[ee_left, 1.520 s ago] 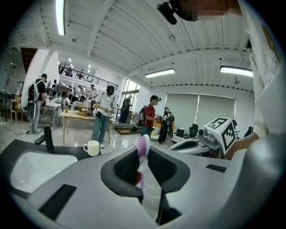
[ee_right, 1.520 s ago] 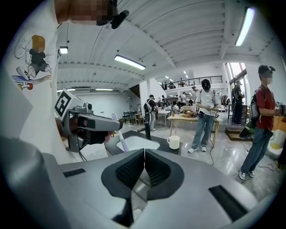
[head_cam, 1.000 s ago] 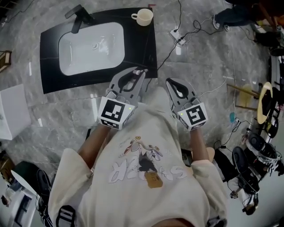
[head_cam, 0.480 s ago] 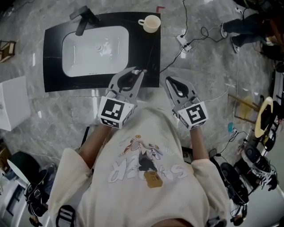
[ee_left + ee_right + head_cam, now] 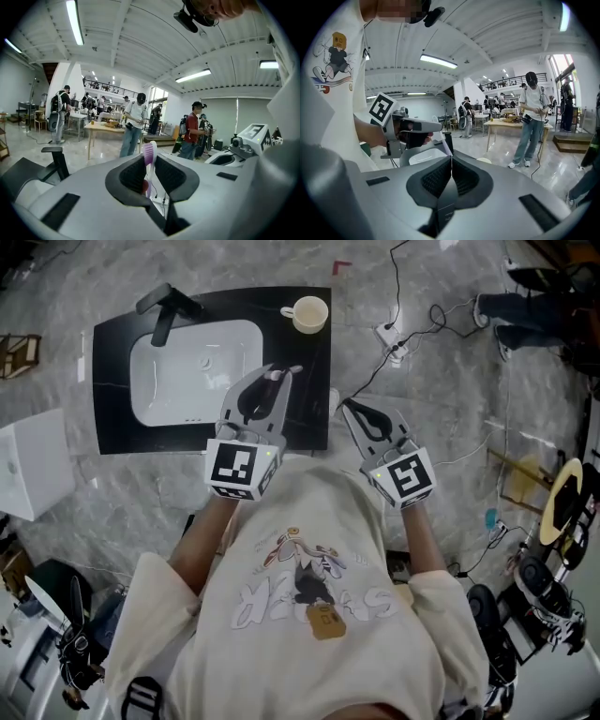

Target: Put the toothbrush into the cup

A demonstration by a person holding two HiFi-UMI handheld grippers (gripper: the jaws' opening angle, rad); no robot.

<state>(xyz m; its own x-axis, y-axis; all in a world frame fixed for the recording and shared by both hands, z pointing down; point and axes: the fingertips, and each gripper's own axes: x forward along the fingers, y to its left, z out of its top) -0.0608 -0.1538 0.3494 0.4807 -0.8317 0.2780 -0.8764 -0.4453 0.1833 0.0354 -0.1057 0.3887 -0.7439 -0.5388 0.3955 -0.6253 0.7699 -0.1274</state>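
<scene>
1. Your left tongs (image 5: 149,160) are clamped on the toothbrush (image 5: 150,153). It stands upright between the pads, with its pale purple head above the tips.
2. Your right tongs (image 5: 451,158) are closed pad to pad, with nothing between them.
3. In the head view, the tips of the left tongs lie over the black counter (image 5: 112,381). They are above its near right part, between the right rim of the white basin (image 5: 192,367) and the counter's right edge.
4. The tips of the right tongs lie just outside that right edge, near the counter's near right corner and over the marble floor (image 5: 441,399).
5. The cup (image 5: 309,313) stands upright and empty by the counter's far right corner. It is close to the far edge, with its handle pointing left, well apart from the toothbrush.
6. A bare black strip of counter runs from the left tongs to the cup, between the basin and the right edge.
7. The faucet (image 5: 165,307) is at the basin's far left.
8. A power strip (image 5: 392,334) and its cables lie on the floor to the right of the counter.
</scene>
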